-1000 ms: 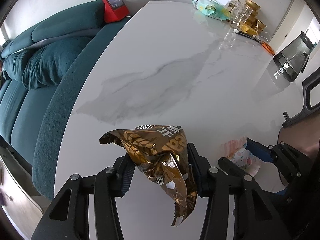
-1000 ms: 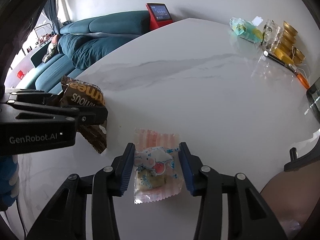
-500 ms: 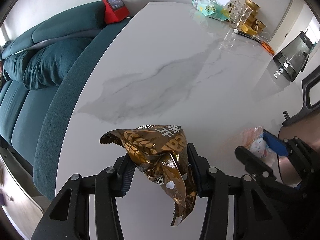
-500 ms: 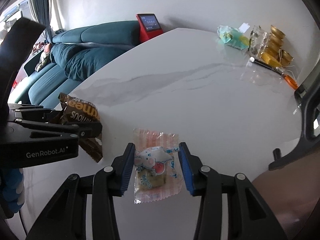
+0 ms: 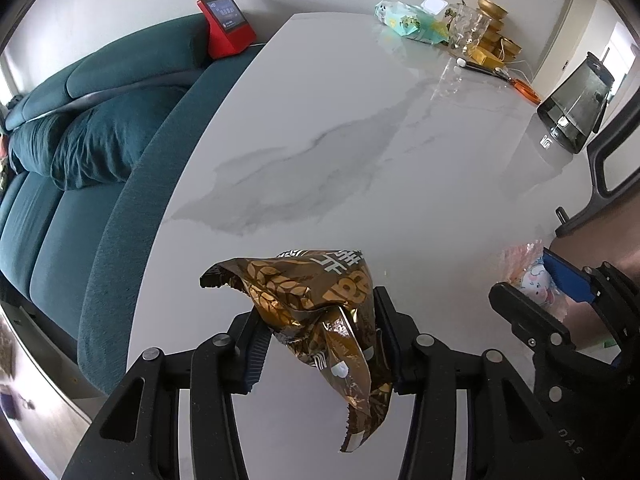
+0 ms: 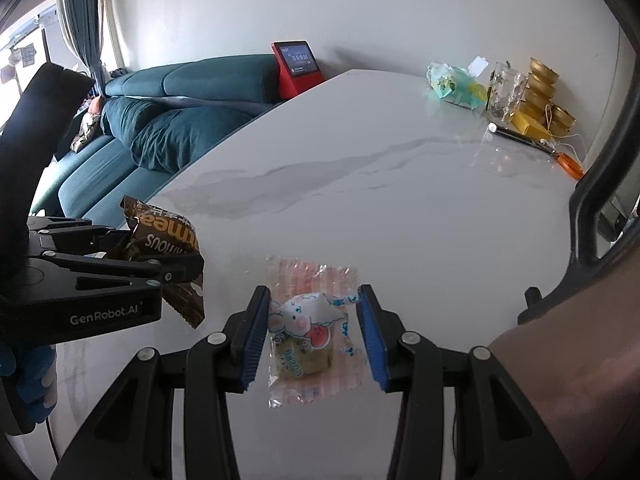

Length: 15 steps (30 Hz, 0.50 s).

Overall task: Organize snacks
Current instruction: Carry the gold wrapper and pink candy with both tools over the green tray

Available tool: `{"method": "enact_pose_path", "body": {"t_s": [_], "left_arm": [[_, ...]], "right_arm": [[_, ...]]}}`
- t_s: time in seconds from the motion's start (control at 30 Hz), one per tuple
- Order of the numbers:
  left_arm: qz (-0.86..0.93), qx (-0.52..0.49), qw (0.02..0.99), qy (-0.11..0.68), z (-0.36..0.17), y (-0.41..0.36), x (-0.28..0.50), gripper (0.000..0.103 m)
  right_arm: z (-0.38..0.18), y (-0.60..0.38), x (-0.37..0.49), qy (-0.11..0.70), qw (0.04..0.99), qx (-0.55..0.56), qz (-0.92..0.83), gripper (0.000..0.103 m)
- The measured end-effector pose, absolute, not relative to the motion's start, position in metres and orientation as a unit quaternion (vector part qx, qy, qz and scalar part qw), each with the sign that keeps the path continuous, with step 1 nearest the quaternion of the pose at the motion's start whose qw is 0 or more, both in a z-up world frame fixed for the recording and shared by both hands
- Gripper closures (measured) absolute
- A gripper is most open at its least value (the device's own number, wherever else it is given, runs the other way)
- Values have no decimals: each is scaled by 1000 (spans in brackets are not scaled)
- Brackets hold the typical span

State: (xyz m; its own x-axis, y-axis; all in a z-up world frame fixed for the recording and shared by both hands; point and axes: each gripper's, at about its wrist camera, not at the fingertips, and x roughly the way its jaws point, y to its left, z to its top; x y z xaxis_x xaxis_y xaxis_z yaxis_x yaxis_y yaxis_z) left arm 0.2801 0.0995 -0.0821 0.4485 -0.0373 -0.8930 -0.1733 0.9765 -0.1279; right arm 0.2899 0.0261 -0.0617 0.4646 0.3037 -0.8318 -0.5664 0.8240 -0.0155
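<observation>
My left gripper (image 5: 318, 338) is shut on a crumpled brown and gold snack packet (image 5: 320, 304) and holds it above the near end of the white marble table (image 5: 340, 140). The packet also shows at the left of the right wrist view (image 6: 166, 240). My right gripper (image 6: 314, 330) is shut on a pink striped candy packet with a cartoon animal (image 6: 310, 328), held above the table. This packet and the right gripper show at the right edge of the left wrist view (image 5: 534, 276).
A teal sofa (image 5: 80, 128) runs along the table's left edge, with a red smart display (image 5: 226, 26) behind it. At the far end stand a green tissue pack (image 5: 412, 22), a glass vase (image 5: 468, 28), gold bowls (image 5: 496, 28) and orange scissors (image 5: 524, 88). A dark kettle (image 5: 576, 108) stands right.
My right gripper has lifted the pink candy packet off the table and raised it to the right. My left gripper has held the brown packet still.
</observation>
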Motion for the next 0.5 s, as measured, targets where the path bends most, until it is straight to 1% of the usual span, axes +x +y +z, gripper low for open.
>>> {"method": "enact_pose_path", "body": {"t_s": [0.5], "left_arm": [[35,-85,846,525,-74,89,240,61]], "right_arm": [[-49,12,234,450,838,-144,273,43]]}}
